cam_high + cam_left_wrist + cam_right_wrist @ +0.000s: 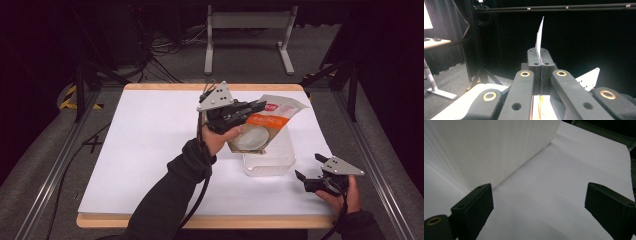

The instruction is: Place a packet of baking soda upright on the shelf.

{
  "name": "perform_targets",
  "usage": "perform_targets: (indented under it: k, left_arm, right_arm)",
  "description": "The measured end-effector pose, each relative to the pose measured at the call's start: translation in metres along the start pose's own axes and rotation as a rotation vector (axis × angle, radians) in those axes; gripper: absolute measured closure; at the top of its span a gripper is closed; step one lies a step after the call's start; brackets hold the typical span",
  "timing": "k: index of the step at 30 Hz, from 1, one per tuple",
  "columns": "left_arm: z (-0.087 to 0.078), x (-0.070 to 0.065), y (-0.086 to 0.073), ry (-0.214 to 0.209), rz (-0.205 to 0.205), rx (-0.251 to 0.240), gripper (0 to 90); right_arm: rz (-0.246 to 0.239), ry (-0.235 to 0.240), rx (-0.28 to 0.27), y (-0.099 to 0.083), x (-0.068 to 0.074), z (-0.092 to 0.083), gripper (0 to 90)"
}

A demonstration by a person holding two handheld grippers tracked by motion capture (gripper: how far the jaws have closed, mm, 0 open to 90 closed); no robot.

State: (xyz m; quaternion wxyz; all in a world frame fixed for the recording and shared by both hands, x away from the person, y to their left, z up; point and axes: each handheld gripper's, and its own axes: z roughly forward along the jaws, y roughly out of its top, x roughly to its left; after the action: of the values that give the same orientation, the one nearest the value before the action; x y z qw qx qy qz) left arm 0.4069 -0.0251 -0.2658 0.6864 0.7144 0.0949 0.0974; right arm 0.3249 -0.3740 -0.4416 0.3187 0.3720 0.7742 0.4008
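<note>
White paper covers the table [150,150]; from above, the left gripper [260,106] holds a pouch [267,125], clear with an orange band, tilted over a translucent tub [270,160]. Its own view shows jaws clamped on the pouch's thin edge [539,37]. Light, floppy, slippery: best gripped at a seam. The right gripper [539,202] gapes wide, holding nothing, beside the tub's wall [486,147].

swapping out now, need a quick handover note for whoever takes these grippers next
Left claw: shut on the food pouch, held in the air over the clear plastic container.
Right claw: open, holding nothing, low over the white table just right of the container.
Done: pouch picked up.
Left, probably: lower the pouch into the container and release. What is inside the container cannot be told.
</note>
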Motion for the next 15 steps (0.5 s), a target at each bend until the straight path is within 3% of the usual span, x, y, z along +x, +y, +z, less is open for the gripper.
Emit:
perform_targets:
  k: [7, 15]
  left_arm:
    - [0.035, -0.007, -0.009, -0.049, -0.022, 0.002, 90.0]
    - [0.061, -0.009, -0.034, -0.107, -0.095, -0.033, 90.0]
  right_arm:
    - [-0.001, 0.003, 0.001, 0.0, 0.0, 0.0, 8.5]
    - [-0.012, 0.004, 0.0, 0.0, 0.001, 0.0, 8.3]
